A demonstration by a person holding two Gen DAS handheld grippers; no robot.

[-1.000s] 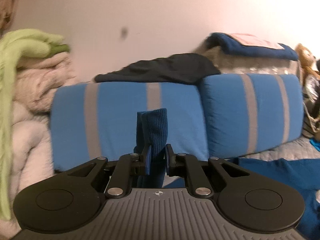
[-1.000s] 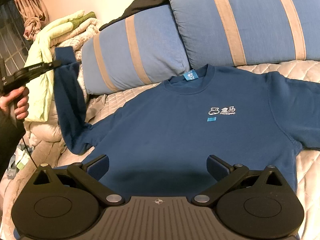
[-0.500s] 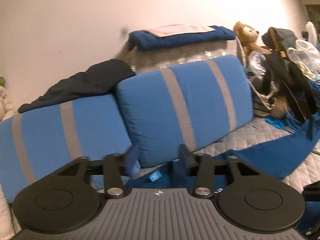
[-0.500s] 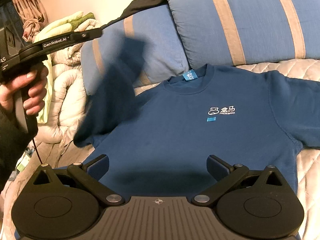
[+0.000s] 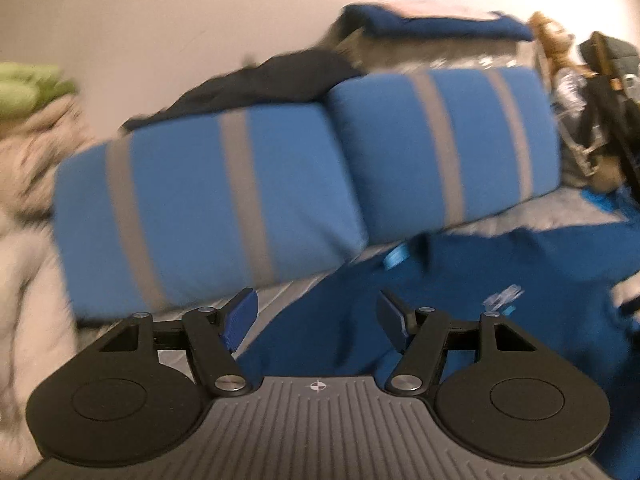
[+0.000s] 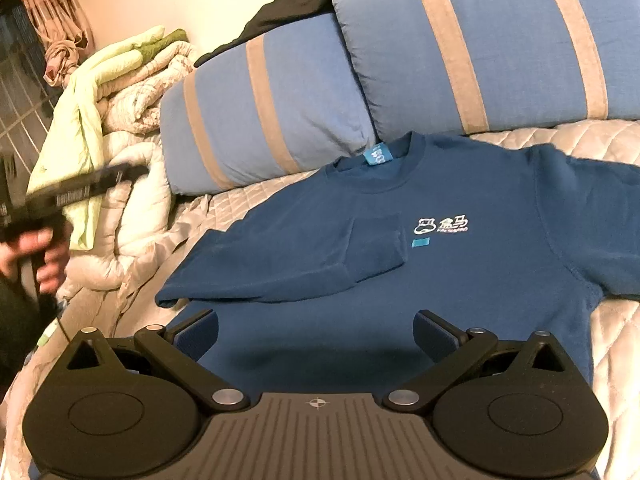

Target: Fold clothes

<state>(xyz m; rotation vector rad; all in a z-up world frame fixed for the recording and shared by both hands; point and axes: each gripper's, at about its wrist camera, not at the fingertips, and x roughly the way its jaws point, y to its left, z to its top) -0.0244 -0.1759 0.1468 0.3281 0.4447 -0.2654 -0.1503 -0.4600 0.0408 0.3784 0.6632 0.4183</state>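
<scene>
**Left sleeve now folded across the chest; both tongs empty**

A dark blue sweatshirt (image 6: 460,280) lies front-up on a quilted bed (image 6: 600,136), collar (image 6: 380,160) at the far end against two striped blue pillows (image 6: 272,112), hem at the near end under the right gripper (image 6: 316,334). Its long axis runs near to far, neck pointing away from the camera.

A second ago the left gripper (image 5: 316,320) held the left sleeve (image 6: 288,256) pinched by its cuff, raised off the bed at the far left. Half a second ago the sleeve was swinging inward in a blur. Now it rests flat across the chest, running from the left shoulder toward the middle, cuff ending just left of the white logo (image 6: 442,225). The left gripper's jaws stand apart with nothing between them, and in the right view it sits off to the left, held in a hand (image 6: 36,256), clear of the garment. That view is blurred by motion.

The right gripper hovers over the hem, jaws spread wide and empty, much as it was a second ago.

So one sleeve fold appears done. The right sleeve (image 6: 600,216) lies stretched out to the right, running out of view, so it likely remains to be folded, along with the body.
</scene>
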